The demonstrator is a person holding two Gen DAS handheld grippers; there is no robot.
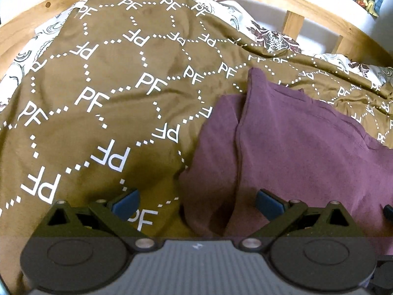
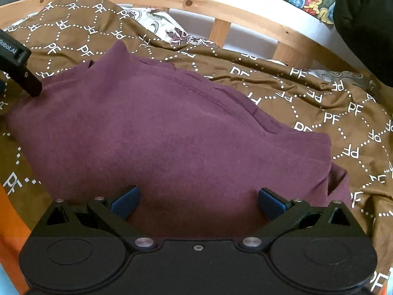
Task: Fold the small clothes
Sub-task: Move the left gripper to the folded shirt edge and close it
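Left wrist view: the maroon garment (image 1: 294, 147) lies on the brown blanket (image 1: 98, 98) of the bed, already doubled with a fold edge showing, so folding is judged partly done; the left hand-held gripper (image 1: 197, 202) stands wide, holding nothing, over the garment's left edge. Right wrist view: the garment (image 2: 172, 135) lies toward the slatted wooden bed edge (image 2: 221, 7), directly ahead of the right hand-held gripper (image 2: 197, 200), wide and unladen

White "PF" letters repeat across the olive-brown dotted-lattice bed cover (image 1: 103, 78). The black left tool (image 2: 17, 66) at the right view's edge reads "Robot.AI", partly cut off.
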